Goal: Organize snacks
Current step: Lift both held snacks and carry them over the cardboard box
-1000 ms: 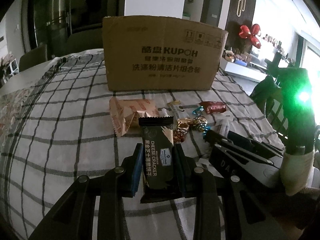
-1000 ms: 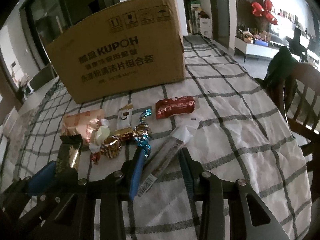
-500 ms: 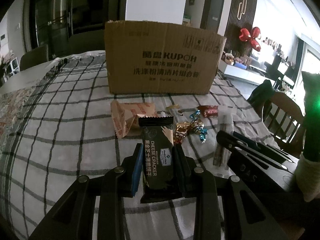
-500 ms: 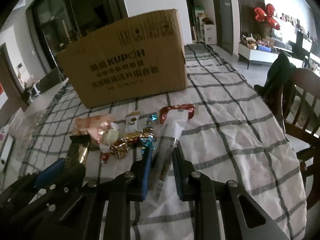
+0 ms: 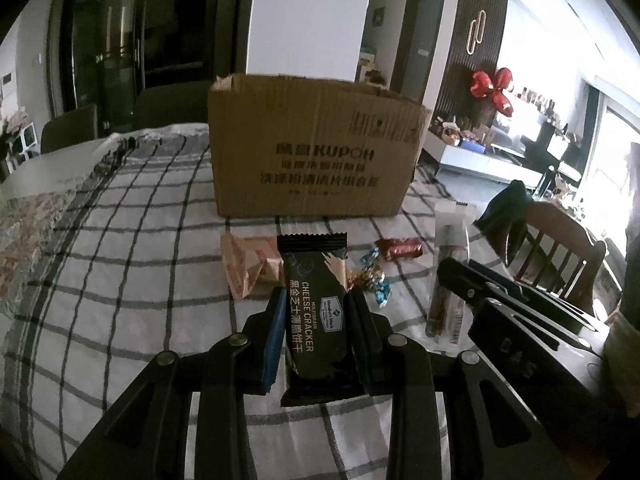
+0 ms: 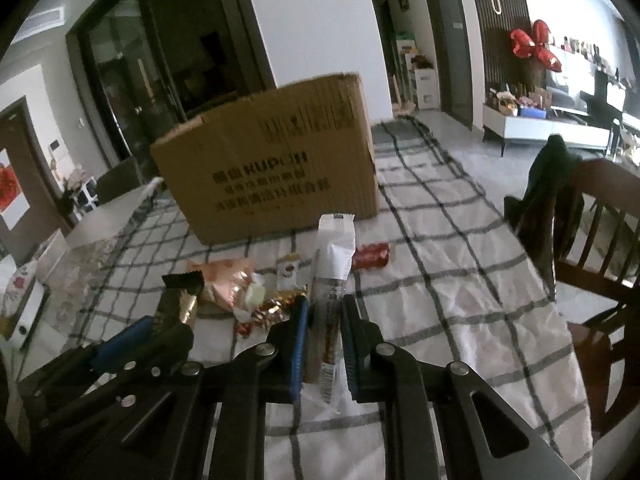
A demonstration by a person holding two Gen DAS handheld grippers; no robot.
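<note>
A dark cheese cracker pack [image 5: 313, 258] stands upright between the pads of my left gripper [image 5: 316, 300], which is shut on it above the checked tablecloth [image 5: 120, 260]. My right gripper [image 6: 324, 304] has its jaws closing in, pads pressing a long clear-and-white snack stick pack [image 6: 334, 248] that points up and away. In the left wrist view the snack stick [image 5: 448, 240] and the right gripper's fingers [image 5: 464, 280] sit at the right. In the right wrist view the cracker pack [image 6: 180, 300] shows at the lower left. A brown cardboard box [image 5: 316, 148] [image 6: 272, 168] stands behind, its top open.
On the cloth before the box lie an orange snack bag [image 5: 244, 264], foil-wrapped candies [image 5: 372, 280], a red wrapped bar [image 5: 400, 248] and a small sachet [image 6: 289, 270]. A wooden chair [image 6: 592, 240] with dark clothing on it stands past the table's right edge.
The right jaws closed on the snack stick and lifted it off the cloth. Both grippers rose with their packs, so the box sits lower in both views.
</note>
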